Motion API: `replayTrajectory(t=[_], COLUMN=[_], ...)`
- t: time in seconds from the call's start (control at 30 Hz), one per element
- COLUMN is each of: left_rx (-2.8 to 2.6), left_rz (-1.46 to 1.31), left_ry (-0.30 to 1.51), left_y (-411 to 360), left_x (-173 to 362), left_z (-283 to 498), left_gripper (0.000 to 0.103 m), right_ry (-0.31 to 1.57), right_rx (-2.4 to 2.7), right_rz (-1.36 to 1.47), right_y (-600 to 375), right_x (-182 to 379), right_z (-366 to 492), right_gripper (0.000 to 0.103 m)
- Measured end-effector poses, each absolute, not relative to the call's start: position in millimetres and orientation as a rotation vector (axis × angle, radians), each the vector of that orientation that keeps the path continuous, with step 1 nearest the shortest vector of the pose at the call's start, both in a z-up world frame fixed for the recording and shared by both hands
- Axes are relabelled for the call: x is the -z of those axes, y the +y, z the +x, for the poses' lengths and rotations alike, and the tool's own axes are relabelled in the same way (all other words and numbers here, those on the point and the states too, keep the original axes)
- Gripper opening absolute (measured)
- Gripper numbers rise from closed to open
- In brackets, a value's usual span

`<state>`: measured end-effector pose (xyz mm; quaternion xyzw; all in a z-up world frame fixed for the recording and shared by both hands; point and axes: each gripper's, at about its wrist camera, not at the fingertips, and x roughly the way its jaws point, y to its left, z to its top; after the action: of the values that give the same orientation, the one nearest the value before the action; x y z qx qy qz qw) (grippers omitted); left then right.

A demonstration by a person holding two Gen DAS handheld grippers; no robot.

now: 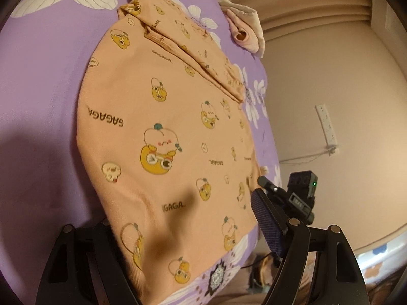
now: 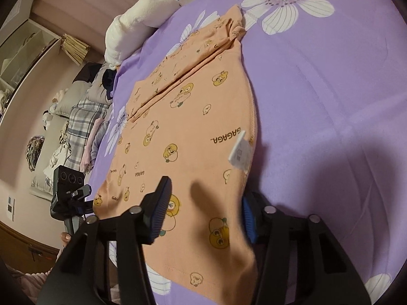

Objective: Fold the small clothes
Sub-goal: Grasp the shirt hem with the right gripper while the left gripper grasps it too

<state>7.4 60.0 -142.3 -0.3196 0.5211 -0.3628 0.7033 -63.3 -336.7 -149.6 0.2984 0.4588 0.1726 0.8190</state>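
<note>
- My right tool [image 2: 203, 216] sits at the bottom of its frame, about half open, straddling the near hem of the orange garment [image 2: 193, 137]. One blue pad lies on top of the cloth at lower centre; the other is tucked at the cloth's right edge, partly hidden. I cannot tell that the pads are pressing yet, so I judge it as poised round the hem, not gripping.
- My left tool [image 1: 188, 239] is at the bottom of its own frame, standing wide. Its right pad is bare at the lower right, off the cloth's corner; the left finger is hidden under the fabric's edge. It holds nothing that I can see.
- The other tool shows in each view at the garment's near corner, lower right in the left view and lower left in the right view.
- The garment lies flat on the purple flowered bed sheet [image 2: 318, 76], filling the middle of both frames.
- Done, by my judgement: a sleeve or side panel is already folded inward as a long strip toward the upper part of the cloth. A white care tag [image 2: 240, 152] shows near the right edge.
- Left: bringing the near hem up over the body, then any last halving.
- Its long axis runs from the bottom of the frame toward the top, hem nearest me, the far end leaning slightly right in the right view.
</note>
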Motion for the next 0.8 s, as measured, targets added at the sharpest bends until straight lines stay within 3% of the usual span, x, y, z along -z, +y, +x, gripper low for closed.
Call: replayTrajectory(t=[0.13,0.27,0.33,0.4,0.5,0.6,0.7,0.8], left_rx=[0.804,0.775,0.75,0.695,0.652,0.644,0.677,0.718], left_rz=[-0.724,-0.73,-0.728,-0.725,-0.782,-0.807,-0.822,-0.852], left_ry=[1.169,1.181,1.186,1.215,1.239,1.232,1.19,1.138], left_y=[68,73,74,75,80,82,82,82], left_x=[144,144,145,150,161,160,149,138], left_z=[-2,-11,-13,-9,-2,-1,-2,0], left_gripper=[0.079,0.074,0.064,0.042,0.021,0.019,0.007,0.007], right_ry=[1.015,1.039,1.047,1.052,1.07,1.074,1.044,0.988], right_rx=[-0.396,-0.42,-0.43,-0.428,-0.413,-0.398,-0.425,-0.451], right_rz=[0.633,0.64,0.631,0.596,0.573,0.541,0.551,0.594], right_y=[-343,-345,-342,-337,-331,-327,-326,-331], right_x=[151,152,152,152,157,154,144,133], right_z=[-78,-90,-91,-89,-80,-74,-72,-72], right_gripper=[0.041,0.041,0.039,0.031,0.014,0.008,0.006,0.005])
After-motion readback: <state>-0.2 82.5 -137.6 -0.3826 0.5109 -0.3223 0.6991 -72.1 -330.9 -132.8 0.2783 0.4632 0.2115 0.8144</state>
